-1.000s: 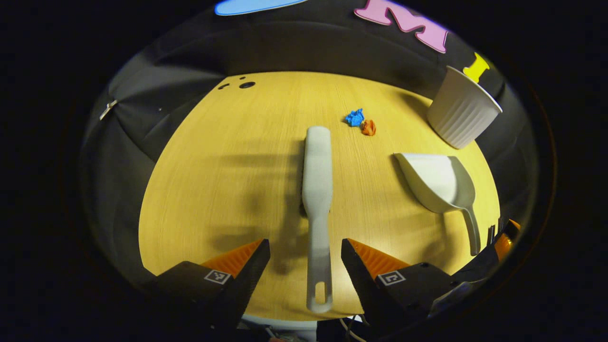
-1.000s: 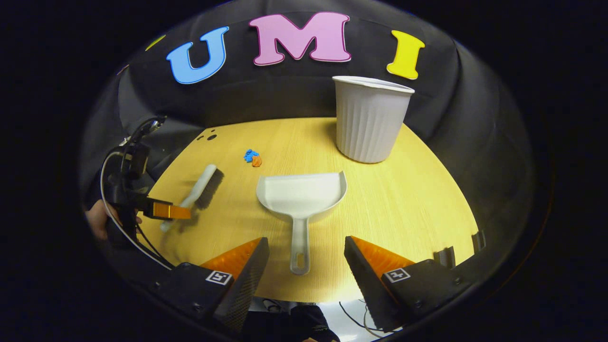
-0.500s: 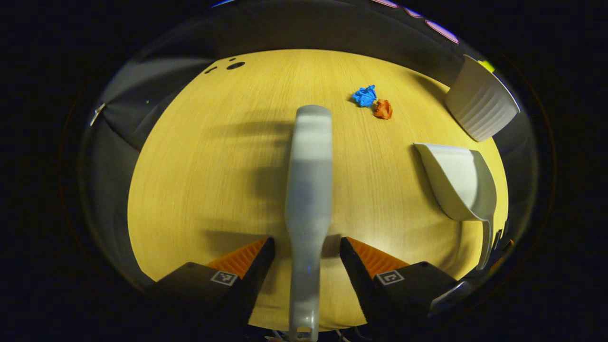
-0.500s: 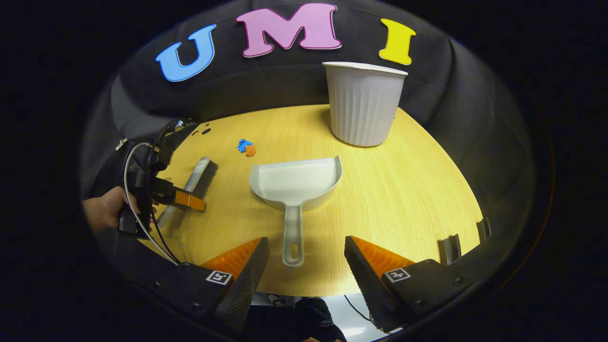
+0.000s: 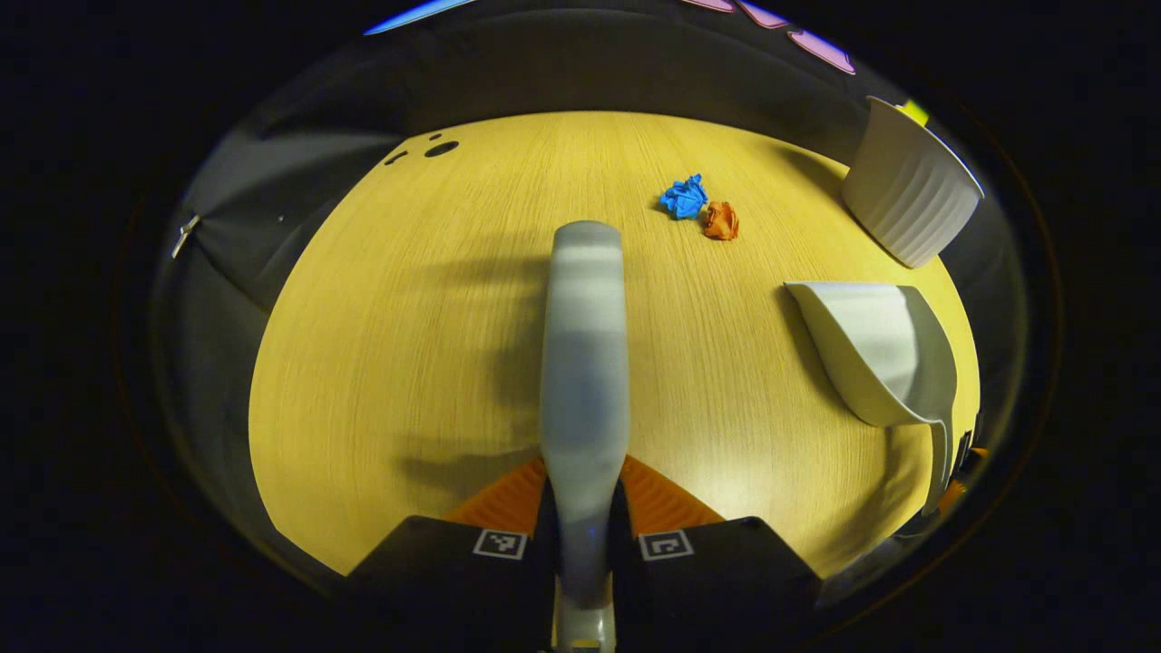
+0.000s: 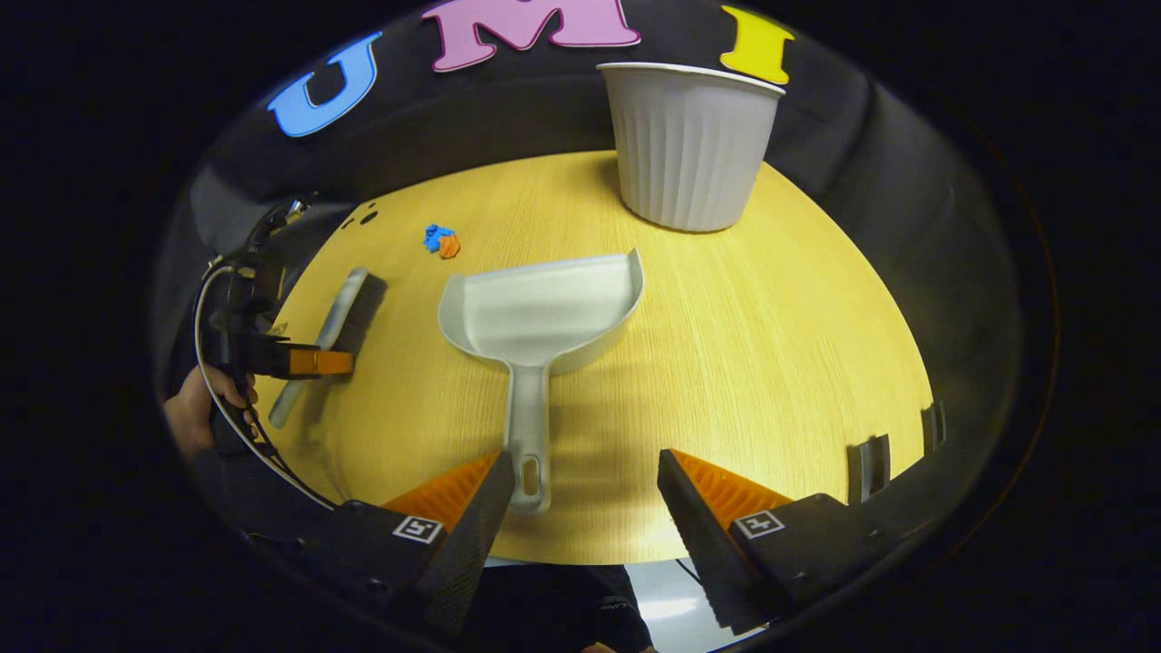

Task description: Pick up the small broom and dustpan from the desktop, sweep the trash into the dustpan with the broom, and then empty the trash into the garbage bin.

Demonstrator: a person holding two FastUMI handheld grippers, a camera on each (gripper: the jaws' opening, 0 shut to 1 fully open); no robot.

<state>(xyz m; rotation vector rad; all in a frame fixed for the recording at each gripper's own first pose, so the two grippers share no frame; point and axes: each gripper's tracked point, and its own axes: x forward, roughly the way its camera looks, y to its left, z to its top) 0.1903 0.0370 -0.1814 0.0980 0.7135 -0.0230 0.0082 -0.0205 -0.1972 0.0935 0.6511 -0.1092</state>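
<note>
Left gripper view: my left gripper [image 5: 580, 531] clamped on broom [image 5: 582, 363] handle, paper scraps [image 5: 700, 207] far right, bin [image 5: 910, 189] beyond. Right gripper view: my right gripper [image 6: 580, 508] fingers apart, dustpan [image 6: 540, 313] handle near left finger, on table [image 6: 771, 363].

Dim booth with light falling from above onto the wooden tabletop [image 5: 435, 326], which glows warm yellow against dark surroundings. Soft shadows spread left of the broom [image 5: 585, 363], whose near handle looks blurred. Fisheye distortion bends the table's far edge and tilts the bin [image 5: 910, 192] sideways.
</note>
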